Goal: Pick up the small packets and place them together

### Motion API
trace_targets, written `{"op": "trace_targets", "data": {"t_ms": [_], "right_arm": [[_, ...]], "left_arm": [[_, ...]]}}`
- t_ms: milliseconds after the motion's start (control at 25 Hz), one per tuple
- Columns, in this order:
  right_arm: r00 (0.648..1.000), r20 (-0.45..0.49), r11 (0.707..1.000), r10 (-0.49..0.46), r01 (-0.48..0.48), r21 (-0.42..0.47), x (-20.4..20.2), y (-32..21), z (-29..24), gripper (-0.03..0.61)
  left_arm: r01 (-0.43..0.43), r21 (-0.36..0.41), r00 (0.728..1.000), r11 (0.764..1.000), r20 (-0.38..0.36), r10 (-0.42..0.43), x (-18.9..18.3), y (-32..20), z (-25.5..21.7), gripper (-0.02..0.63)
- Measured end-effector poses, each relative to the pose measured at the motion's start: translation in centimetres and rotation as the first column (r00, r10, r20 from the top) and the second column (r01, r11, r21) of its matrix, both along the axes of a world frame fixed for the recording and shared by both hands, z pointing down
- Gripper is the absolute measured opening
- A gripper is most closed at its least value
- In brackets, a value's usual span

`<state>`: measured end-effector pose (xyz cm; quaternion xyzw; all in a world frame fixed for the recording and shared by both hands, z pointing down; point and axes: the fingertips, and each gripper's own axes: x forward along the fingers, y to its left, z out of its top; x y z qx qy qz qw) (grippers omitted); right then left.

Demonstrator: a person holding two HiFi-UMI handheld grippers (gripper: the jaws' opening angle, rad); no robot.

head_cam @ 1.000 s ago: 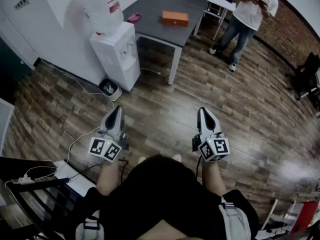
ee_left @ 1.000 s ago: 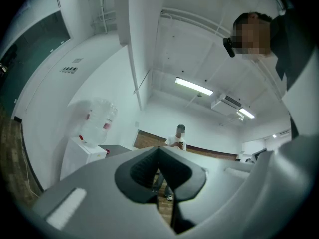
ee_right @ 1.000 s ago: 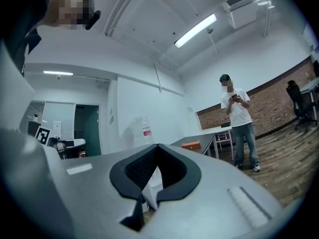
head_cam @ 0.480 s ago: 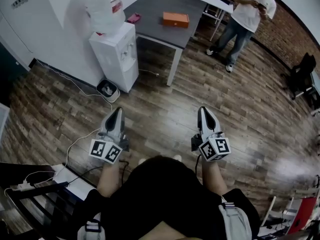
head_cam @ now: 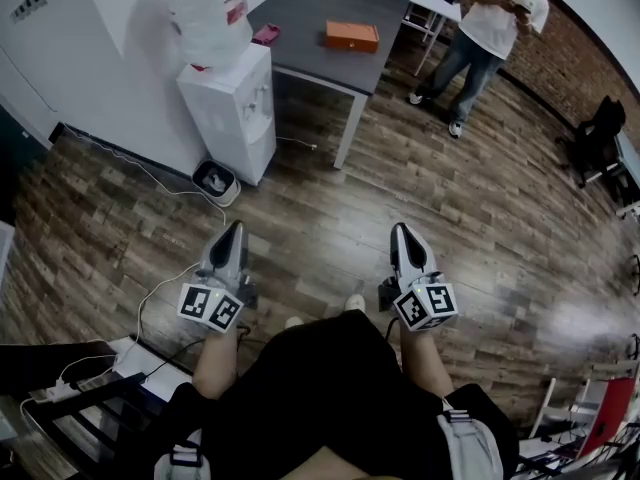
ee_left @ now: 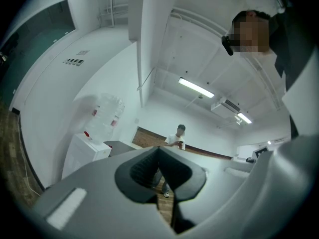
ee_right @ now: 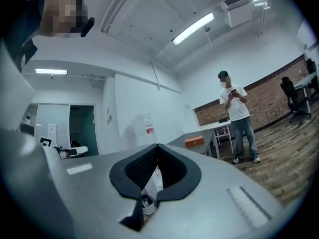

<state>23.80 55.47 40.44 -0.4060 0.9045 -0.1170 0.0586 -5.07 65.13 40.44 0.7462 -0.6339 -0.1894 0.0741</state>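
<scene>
Status: no pick under way.

L gripper [head_cam: 232, 232]: jaws pressed together, nothing between them. Its own view agrees: tips meet [ee_left: 158, 149], only the room shows beyond. R gripper [head_cam: 402, 232]: same, jaws together and empty [ee_right: 157, 146]. Both are held out over the wood floor [head_cam: 330, 218], side by side and well apart, pointing roughly toward the grey table [head_cam: 305, 13] and the water dispenser [head_cam: 232, 108] beside it.

Small packets: none I can ID in any view. The table carries an orange box [head_cam: 351, 36] and a pink item [head_cam: 266, 34] near its left edge. Pink item is too small to say if it's a packet.

Step, in my judgement: approach/search, pre-pick.

Next move calls for:
- Close in on the table and locate the packets.
- Spread one gripper's jaws before coming down on the first packet.
- Keep clear of the 2nd person [head_cam: 490, 28] standing past the table's far end.
</scene>
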Motion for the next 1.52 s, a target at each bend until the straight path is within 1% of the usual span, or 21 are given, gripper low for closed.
{"op": "trace_targets", "data": {"t_ms": [200,320,520,680,800,880,960,1040,1120,1240,1360,1440,1520], "right_arm": [[1.0,0.008,1.0,-0.008,0.008,0.004,-0.7,-1.9,-0.4,0.002],[1.0,0.016,1.0,-0.016,0.016,0.019,-0.8,-3.8,-0.4,0.002],[0.999,0.053,1.0,-0.004,0.003,0.031,-0.5,-9.6,-0.4,0.002],[0.997,0.072,0.998,-0.017,0.013,0.055,-0.4,-13.7,-1.2,0.002],[0.997,0.078,0.998,-0.011,0.006,0.061,0.5,-16.3,-1.4,0.002],[0.998,0.063,0.998,0.002,-0.006,0.07,1.4,-17.8,-1.3,0.002],[1.0,0.014,0.996,0.012,-0.013,0.093,2.0,-19.1,-1.4,0.002],[0.999,-0.032,0.993,0.008,-0.005,0.119,2.5,-20.1,-1.5,0.002],[0.999,-0.044,0.992,-0.006,0.012,0.127,2.8,-20.9,-1.6,0.002],[0.999,-0.039,0.994,-0.009,0.013,0.109,3.3,-22.0,-1.2,0.002],[1.0,-0.031,0.998,0.003,-0.001,0.062,3.2,-23.0,-0.2,0.002],[0.999,-0.032,0.999,0.013,-0.012,0.041,2.9,-23.8,0.7,0.002],[0.999,-0.024,0.999,0.033,-0.032,0.021,2.3,-24.9,1.2,0.002]], "left_arm": [[0.004,-0.003,1.0,1.0,0.012,-0.004,-0.2,-1.6,0.0,0.0],[0.012,0.001,0.999,1.0,0.037,-0.012,-0.1,-3.2,-0.4,0.0],[0.037,0.016,0.996,0.999,0.086,-0.038,0.1,-6.7,-1.6,0.0],[0.066,0.016,0.992,0.998,0.104,-0.067,0.2,-9.9,-2.0,0.0],[0.076,0.023,0.99,0.997,0.115,-0.078,0.9,-12.4,-2.5,0.0],[0.082,0.023,0.99,0.996,0.115,-0.085,1.2,-14.0,-2.4,0.0],[0.09,0.02,0.989,0.996,0.112,-0.092,1.7,-15.6,-2.3,0.0],[0.098,0.013,0.989,0.995,0.111,-0.099,2.2,-17.1,-2.1,0.0],[0.102,-0.002,0.987,0.995,0.126,-0.101,2.8,-18.5,-1.8,0.0],[0.087,-0.03,0.986,0.996,0.144,-0.081,4.0,-20.2,-1.3,0.0],[0.032,-0.039,0.988,0.999,0.15,-0.026,5.2,-22.4,-1.5,0.0],[0.008,-0.042,0.99,0.999,0.144,-0.002,5.0,-23.9,-1.5,0.0],[0.005,-0.038,0.991,0.999,0.134,0.0,3.9,-25.5,-1.4,0.0]]}}
